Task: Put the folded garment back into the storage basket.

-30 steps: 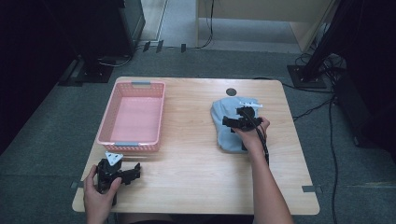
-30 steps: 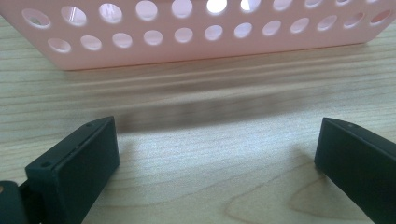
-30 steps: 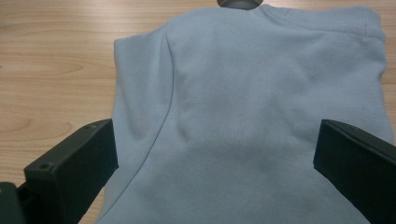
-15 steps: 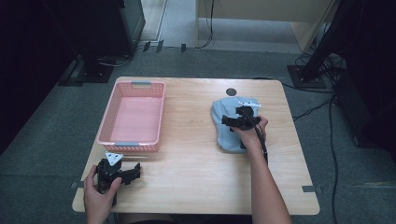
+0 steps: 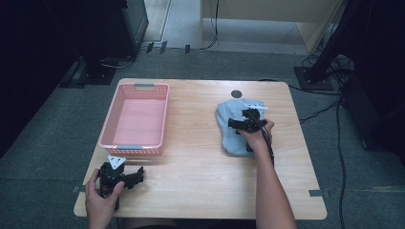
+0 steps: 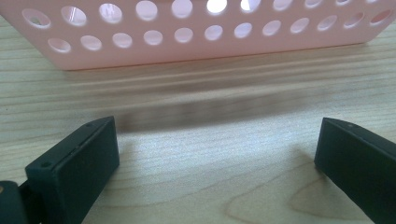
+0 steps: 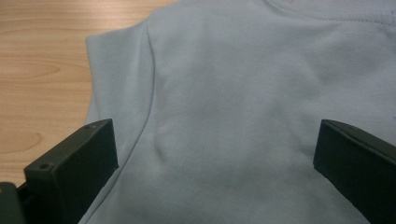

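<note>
Soft matt cloth garment, smooth perforated plastic basket, grained wooden table.

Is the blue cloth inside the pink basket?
No, the light blue cloth lies on the wooden table, apart from the pink basket, under the right gripper.

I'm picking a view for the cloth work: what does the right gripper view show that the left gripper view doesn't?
Right gripper view: a light blue garment lying on the table, seen between open jaws, its seam running down the left. Left gripper view: the pink basket and its perforated wall, with bare wood between open jaws. Both show the wooden table and two black jaws set wide apart.
</note>
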Demonstrator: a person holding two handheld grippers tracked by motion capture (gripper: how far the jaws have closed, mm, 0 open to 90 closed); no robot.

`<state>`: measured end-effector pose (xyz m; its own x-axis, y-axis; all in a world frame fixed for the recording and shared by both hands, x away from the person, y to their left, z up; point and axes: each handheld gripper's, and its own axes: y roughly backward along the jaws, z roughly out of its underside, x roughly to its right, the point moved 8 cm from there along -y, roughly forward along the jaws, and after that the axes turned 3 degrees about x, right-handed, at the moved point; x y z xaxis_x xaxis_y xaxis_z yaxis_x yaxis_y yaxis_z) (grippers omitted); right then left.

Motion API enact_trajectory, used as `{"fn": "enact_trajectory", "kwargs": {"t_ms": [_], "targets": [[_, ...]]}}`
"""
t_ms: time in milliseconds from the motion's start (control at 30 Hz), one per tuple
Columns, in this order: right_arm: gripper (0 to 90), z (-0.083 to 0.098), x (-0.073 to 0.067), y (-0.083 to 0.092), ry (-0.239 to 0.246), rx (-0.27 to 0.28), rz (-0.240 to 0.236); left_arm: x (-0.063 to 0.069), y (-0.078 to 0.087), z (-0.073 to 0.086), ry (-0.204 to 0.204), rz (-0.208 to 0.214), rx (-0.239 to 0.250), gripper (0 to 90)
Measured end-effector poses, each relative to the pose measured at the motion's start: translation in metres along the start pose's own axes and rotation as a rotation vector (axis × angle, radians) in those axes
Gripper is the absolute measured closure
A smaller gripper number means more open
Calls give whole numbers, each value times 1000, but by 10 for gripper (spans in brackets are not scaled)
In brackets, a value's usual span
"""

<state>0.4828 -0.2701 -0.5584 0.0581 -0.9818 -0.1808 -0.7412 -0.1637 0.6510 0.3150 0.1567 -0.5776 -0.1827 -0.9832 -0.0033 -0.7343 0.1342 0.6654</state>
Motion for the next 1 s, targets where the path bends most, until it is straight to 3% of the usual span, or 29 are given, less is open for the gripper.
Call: {"fn": "enact_trajectory", "kwargs": {"t_ms": [100, 233, 367, 433, 467, 767, 867, 933, 967, 1000], "targets": [[0, -2, 3, -1, -14, 7, 6, 0, 0, 0, 0, 0, 0, 0], [0, -1, 3, -5, 45, -20, 30, 0, 0, 0, 0, 0, 0, 0], [0, 5, 2, -12, 54, -33, 33, 0, 0, 0, 0, 0, 0, 0], [0, 8, 2, -14, 41, 2, 29, 0, 0, 0, 0, 0, 0, 0], [0, 10, 2, -15, 62, 17, 39, 0, 0, 0, 0, 0, 1, 0], [12, 11, 1, -16, 88, 7, 59, 1, 1, 1, -3, 2, -1, 0], [55, 13, -1, -15, 104, 6, 66, 1, 1, 1, -3, 2, -1, 0], [267, 13, -1, -10, 99, 38, 54, 1, 1, 1, -3, 2, -1, 0], [364, 12, 2, -7, 74, 56, 65, 1, 1, 1, -3, 2, -1, 0], [364, 12, 2, -7, 74, 56, 65, 1, 1, 1, -3, 2, -1, 0]]}}
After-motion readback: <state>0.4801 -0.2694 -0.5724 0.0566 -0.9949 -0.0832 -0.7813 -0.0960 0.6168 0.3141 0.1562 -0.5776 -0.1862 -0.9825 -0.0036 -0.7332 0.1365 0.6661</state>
